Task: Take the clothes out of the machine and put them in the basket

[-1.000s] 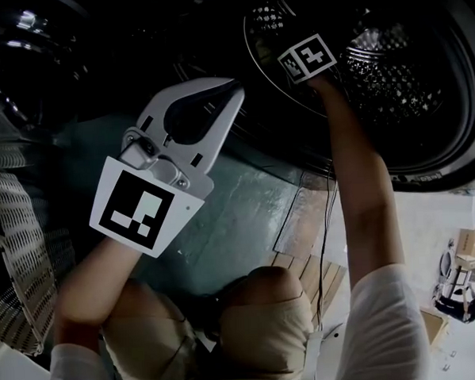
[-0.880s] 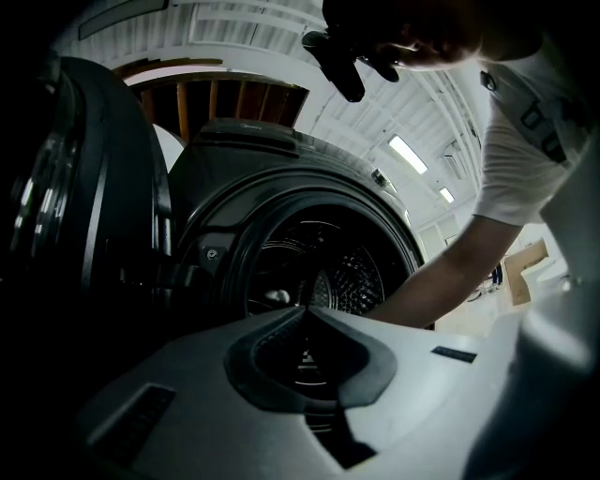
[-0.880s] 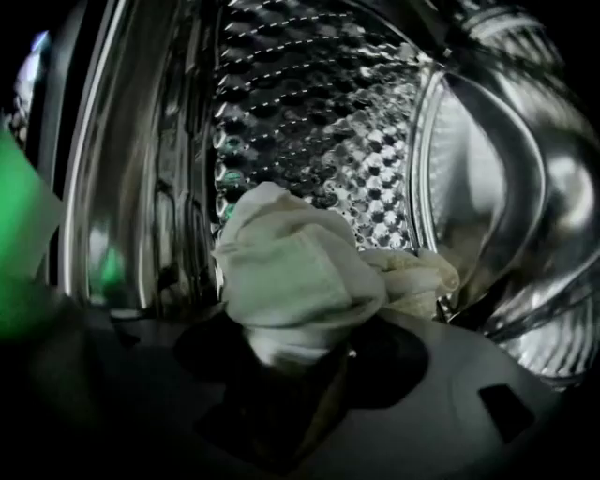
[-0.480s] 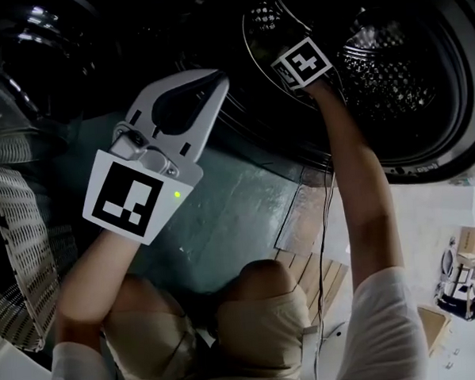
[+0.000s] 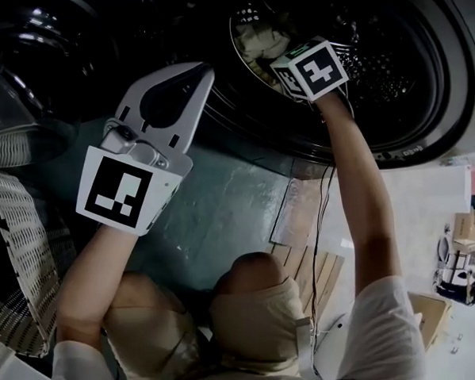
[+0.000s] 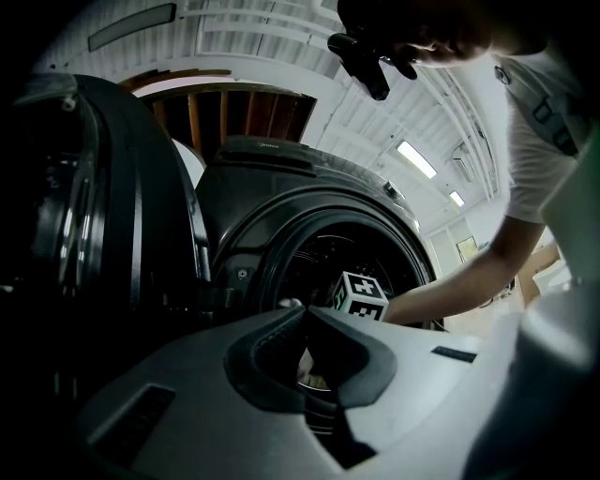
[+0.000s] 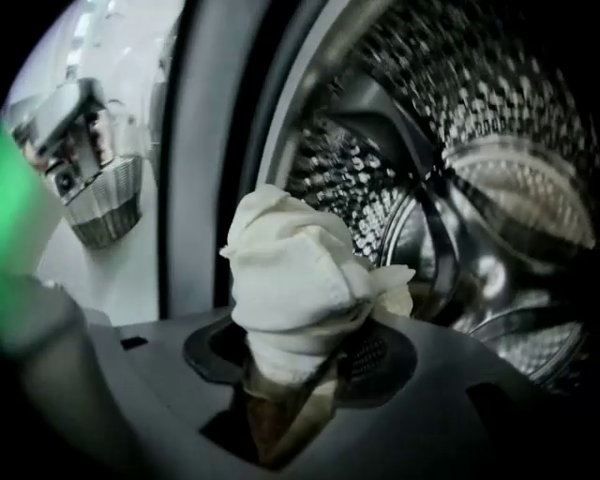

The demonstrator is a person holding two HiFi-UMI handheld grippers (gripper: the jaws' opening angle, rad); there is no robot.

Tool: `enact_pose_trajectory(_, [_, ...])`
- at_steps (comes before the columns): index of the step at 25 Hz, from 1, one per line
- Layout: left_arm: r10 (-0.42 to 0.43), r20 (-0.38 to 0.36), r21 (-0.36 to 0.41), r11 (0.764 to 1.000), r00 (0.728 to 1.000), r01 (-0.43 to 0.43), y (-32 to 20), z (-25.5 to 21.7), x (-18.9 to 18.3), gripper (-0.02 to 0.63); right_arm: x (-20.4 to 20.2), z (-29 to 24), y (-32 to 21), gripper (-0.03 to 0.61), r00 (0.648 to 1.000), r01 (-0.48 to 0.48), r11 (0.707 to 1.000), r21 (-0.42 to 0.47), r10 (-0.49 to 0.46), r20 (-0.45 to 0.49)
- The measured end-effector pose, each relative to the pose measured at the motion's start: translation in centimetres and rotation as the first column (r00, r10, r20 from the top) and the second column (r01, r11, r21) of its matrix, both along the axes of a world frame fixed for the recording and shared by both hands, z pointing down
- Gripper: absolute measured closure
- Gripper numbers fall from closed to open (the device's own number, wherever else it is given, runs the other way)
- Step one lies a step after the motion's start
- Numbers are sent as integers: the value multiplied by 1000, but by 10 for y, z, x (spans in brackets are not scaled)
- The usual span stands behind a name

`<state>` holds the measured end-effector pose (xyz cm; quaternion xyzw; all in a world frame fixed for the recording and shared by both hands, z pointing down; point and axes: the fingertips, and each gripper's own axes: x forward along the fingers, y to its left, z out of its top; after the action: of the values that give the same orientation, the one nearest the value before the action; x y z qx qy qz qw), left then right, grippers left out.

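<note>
Now that right tool (image 7: 296, 373) has just clamped white cloth (image 7: 291, 272), lifted higher, left tool (image 6: 305, 311) closed

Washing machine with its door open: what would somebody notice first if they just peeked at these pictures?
A bunched pale cloth jumps out first. It is pinched in the right hand-held gripper, whose jaws have just been closing on it, at the mouth of the shiny holed drum. Next comes the left hand-held gripper, shut and empty in front of the machine, with a woven basket at the head view's left edge.
</note>
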<state>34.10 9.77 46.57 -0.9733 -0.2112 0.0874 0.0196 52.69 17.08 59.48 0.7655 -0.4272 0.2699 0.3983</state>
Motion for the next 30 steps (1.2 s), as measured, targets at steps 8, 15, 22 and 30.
enact_pose_trajectory(8, [-8, -35, 1, 1000, 999, 8, 1, -22, -6, 601, -60, -39, -8, 333, 999, 46, 990, 131, -48, 12])
enact_pose_trajectory(15, [-13, -59, 33, 999, 998, 15, -2, -42, -20, 601, -107, -54, -22, 331, 995, 95, 979, 182, -94, -13])
enact_pose_trajectory(22, [-48, -27, 48, 998, 998, 49, -19, -46, -31, 601, -126, -64, -26, 330, 994, 105, 972, 209, -104, -18])
enact_pose_trajectory(30, [-95, -2, 70, 993, 995, 95, -23, -66, -37, 601, -164, -86, -30, 330, 988, 114, 962, 246, -135, 71])
